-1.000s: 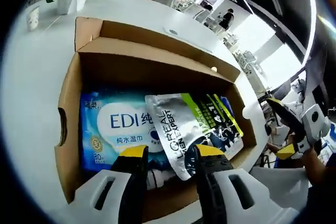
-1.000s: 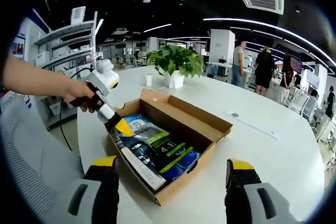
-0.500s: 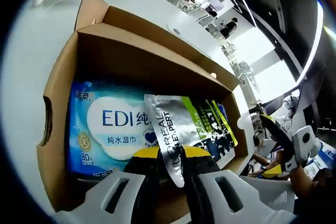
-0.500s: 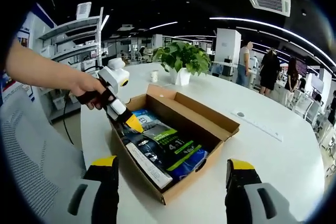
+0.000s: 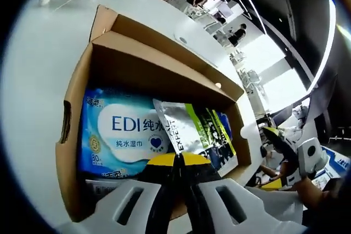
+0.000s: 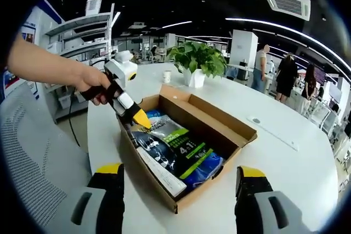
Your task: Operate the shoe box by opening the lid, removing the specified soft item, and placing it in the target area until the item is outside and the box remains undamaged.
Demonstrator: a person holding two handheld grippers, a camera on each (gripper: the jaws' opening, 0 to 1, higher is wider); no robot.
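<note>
Now the left gripper (image 5: 176, 164) has its jaws pinching the near edge of the silver-and-green foil pouch (image 5: 193, 131), ready to lift it from the open brown cardboard shoe box (image 6: 230, 127); right gripper (image 6: 178, 182) hangs back, jaws spread wide over the white bench (image 6: 285, 173)

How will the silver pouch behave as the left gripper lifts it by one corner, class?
The silver pouch looks like thin foil, so it will probably hang floppy from the left gripper. Lying flat, it seems light. Its glossy skin may slip between the shut jaws.
</note>
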